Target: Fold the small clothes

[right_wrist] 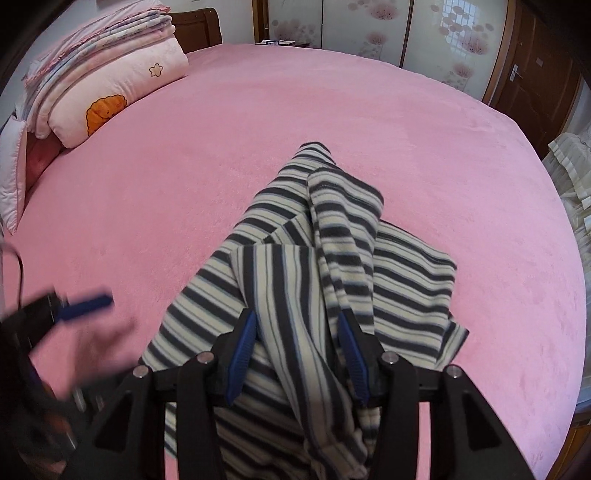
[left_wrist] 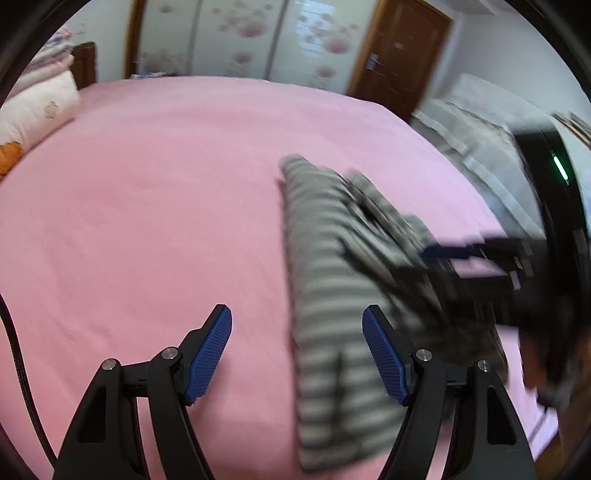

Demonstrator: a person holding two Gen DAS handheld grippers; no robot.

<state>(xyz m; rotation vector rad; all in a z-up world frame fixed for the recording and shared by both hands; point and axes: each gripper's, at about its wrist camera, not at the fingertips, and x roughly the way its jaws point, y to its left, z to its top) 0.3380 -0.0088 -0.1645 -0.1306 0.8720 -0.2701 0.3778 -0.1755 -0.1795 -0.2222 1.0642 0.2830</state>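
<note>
Although no brand, label or writing can be read anywhere, the nearest things show plainly: the right gripper [right_wrist: 297,354] is clenched on a bunched fold of the striped garment [right_wrist: 325,258], whose cloth fills the gap between its blue pads [right_wrist: 242,354] and hangs below them out of frame. Beside the garment, the left gripper [left_wrist: 297,350] hovers released, jaws spread wide with nothing between them. From the left wrist camera the garment [left_wrist: 325,295] is blurred, its right part hidden behind the dark, smeared right gripper [left_wrist: 480,254]. Under the garment spreads the pink bedsheet [right_wrist: 406,129]. Beyond the garment to the left, folded quilts [right_wrist: 103,74] are stacked against a wooden headboard [right_wrist: 195,31]. Farthest beyond it stand flowered wardrobe doors [left_wrist: 229,33] and a brown door [left_wrist: 402,51].
</note>
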